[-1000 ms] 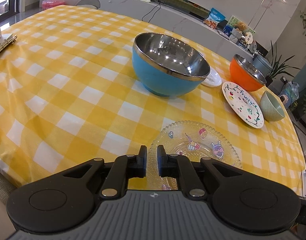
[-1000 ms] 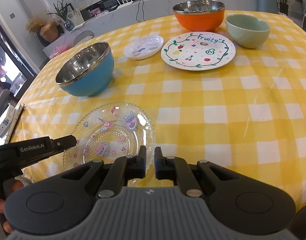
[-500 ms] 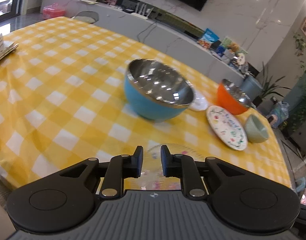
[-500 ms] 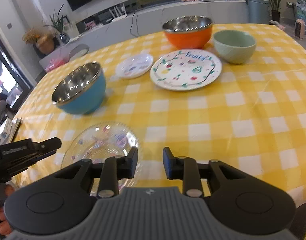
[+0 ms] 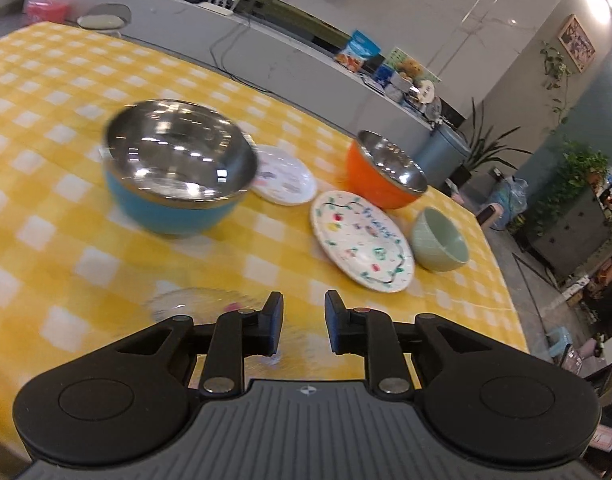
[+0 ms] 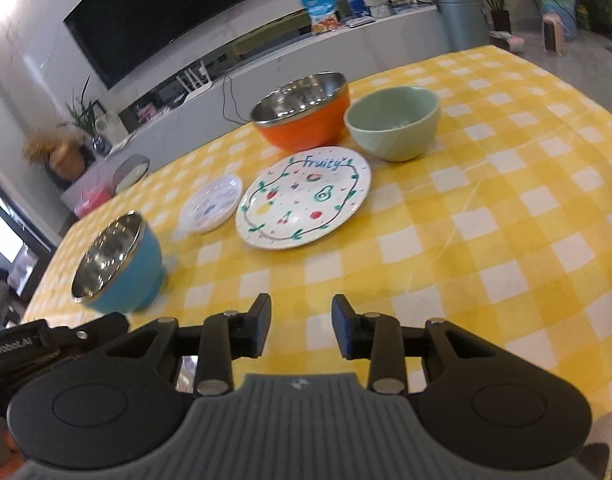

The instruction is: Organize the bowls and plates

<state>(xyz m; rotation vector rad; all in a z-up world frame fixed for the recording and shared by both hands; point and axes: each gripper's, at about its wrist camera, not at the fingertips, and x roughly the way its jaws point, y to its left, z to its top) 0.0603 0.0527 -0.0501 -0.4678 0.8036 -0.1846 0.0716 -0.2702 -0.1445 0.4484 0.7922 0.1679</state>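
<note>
Closest to you, both tools stand clear of the dishes. Your left gripper (image 5: 300, 322) has just been opening its jaws, and nothing sits between them; the clear glass plate (image 5: 194, 304) lies just under and to the left of its tips, flat on the yellow checked tablecloth (image 5: 66, 208). Your right gripper (image 6: 300, 326) has likewise just been parting its jaws over bare cloth, empty.

That glass plate looks thin, brittle and slick, I judge. Take it by the rim, one pad under the edge and one on top, and lift it level.

Further out sits the blue bowl (image 5: 174, 176), steel-lined, so probably light and stiff but smooth; pinch its wall at the lip. Just behind it lies the small white plate (image 5: 284, 178), and to its right the Fruity plate (image 6: 304, 198), both likely ceramic, heavier and prone to chip. Farthest are the orange bowl (image 6: 304, 114) and the green bowl (image 6: 394, 126), close together; whether they touch I cannot tell. The green one looks ceramic and thick-walled, so it wants a firm bite on the lip.

Both tools point forward and downward across the table, side by side, with the left one showing at the lower left of the right wrist view.
</note>
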